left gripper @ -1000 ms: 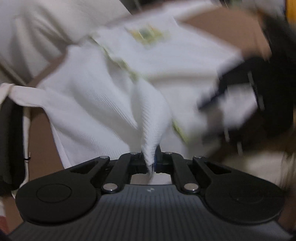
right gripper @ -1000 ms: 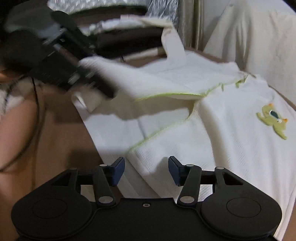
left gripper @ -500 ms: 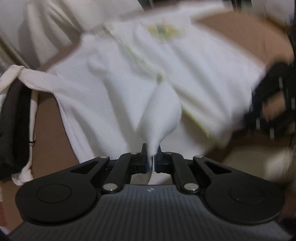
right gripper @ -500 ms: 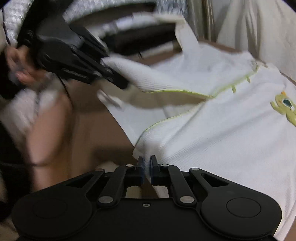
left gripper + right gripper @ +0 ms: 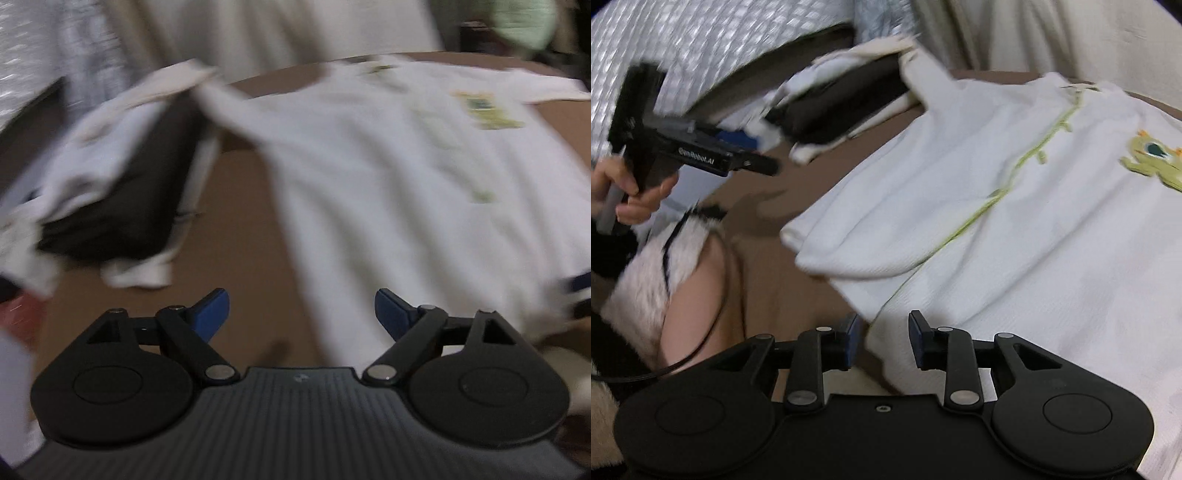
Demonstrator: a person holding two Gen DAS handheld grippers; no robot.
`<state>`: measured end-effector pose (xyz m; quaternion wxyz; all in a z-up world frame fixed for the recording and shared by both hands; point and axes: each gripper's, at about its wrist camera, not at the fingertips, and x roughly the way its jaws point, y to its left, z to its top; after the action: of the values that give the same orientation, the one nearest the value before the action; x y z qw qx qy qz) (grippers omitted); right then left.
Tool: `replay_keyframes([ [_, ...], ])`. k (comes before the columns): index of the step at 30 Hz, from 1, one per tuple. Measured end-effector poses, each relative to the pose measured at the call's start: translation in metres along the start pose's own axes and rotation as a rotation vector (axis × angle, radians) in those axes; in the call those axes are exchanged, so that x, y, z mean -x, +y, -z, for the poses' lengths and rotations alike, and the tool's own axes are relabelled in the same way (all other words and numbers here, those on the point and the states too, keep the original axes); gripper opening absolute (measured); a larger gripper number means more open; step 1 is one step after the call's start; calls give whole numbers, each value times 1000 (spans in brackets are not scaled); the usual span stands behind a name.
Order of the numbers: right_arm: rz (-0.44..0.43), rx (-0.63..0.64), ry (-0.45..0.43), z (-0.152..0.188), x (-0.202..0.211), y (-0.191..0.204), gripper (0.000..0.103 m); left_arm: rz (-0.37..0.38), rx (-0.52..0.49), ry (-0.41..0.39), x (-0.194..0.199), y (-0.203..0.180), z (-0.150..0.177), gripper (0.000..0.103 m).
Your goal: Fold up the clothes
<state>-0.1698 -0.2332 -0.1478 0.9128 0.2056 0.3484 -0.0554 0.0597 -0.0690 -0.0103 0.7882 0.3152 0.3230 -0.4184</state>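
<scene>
Ribbed white garment point(image 5: 1015, 229) with lime piping, flat on brown surface point(image 5: 236, 236), left tongs point(image 5: 302, 309) released, right tongs point(image 5: 884, 338) parted, empty

Dim light, heavy motion blur, fisheye-warped edges.

What I can't make out

My left wrist view is smeared by motion; the white garment point(image 5: 388, 177) shows its patch only as a yellow-green blur; the dark stack point(image 5: 122, 192) is unreadable; the garment runs off the right wrist view's edge.
</scene>
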Motion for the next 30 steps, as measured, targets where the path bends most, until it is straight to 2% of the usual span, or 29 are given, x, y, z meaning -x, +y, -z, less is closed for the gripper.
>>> replay_keyframes([
  [3, 9, -16, -4, 6, -5, 0, 34, 86, 13, 44, -7, 10, 4, 86],
  [5, 7, -21, -4, 9, -10, 3, 34, 117, -64, 52, -11, -4, 7, 86],
  [10, 36, 40, 22, 7, -15, 20, 35, 120, -467, 62, -28, -55, 12, 86],
  [12, 86, 67, -6, 5, -14, 24, 34, 123, -640, 56, -41, -70, 11, 86],
  [13, 107, 108, -23, 3, -14, 29, 35, 138, -674, 69, -46, -72, 10, 86],
  [14, 127, 151, -40, 0, -13, 35, 35, 156, -697, 85, -52, -73, 9, 86],
  [17, 93, 280, -53, -8, -22, 57, 37, 209, -738, 135, -67, -74, 3, 86],
  [18, 64, 324, -45, -11, -27, 65, 40, 230, -720, 145, -71, -70, 1, 86],
  [20, 28, 427, -33, -13, -41, 84, 60, 229, -662, 156, -78, -61, 2, 86],
  [21, 17, 475, -27, -13, -47, 93, 62, 226, -632, 161, -82, -56, 3, 86],
  [23, 71, 580, -12, -13, -66, 111, 61, 220, -573, 172, -89, -46, 4, 86],
  [24, 100, 621, 5, -14, -75, 116, 59, 226, -567, 161, -87, -44, 5, 86],
  [25, 123, 654, 31, -16, -84, 119, 45, 235, -565, 147, -84, -44, 5, 86],
  [26, 138, 664, 45, -19, -88, 118, 17, 243, -564, 134, -80, -43, 6, 86],
  [27, 153, 671, 57, -23, -91, 117, 5, 252, -562, 120, -77, -43, 6, 85],
  [30, 117, 502, 19, -46, -79, 93, 4, 277, -558, 78, -67, -41, 8, 85],
])
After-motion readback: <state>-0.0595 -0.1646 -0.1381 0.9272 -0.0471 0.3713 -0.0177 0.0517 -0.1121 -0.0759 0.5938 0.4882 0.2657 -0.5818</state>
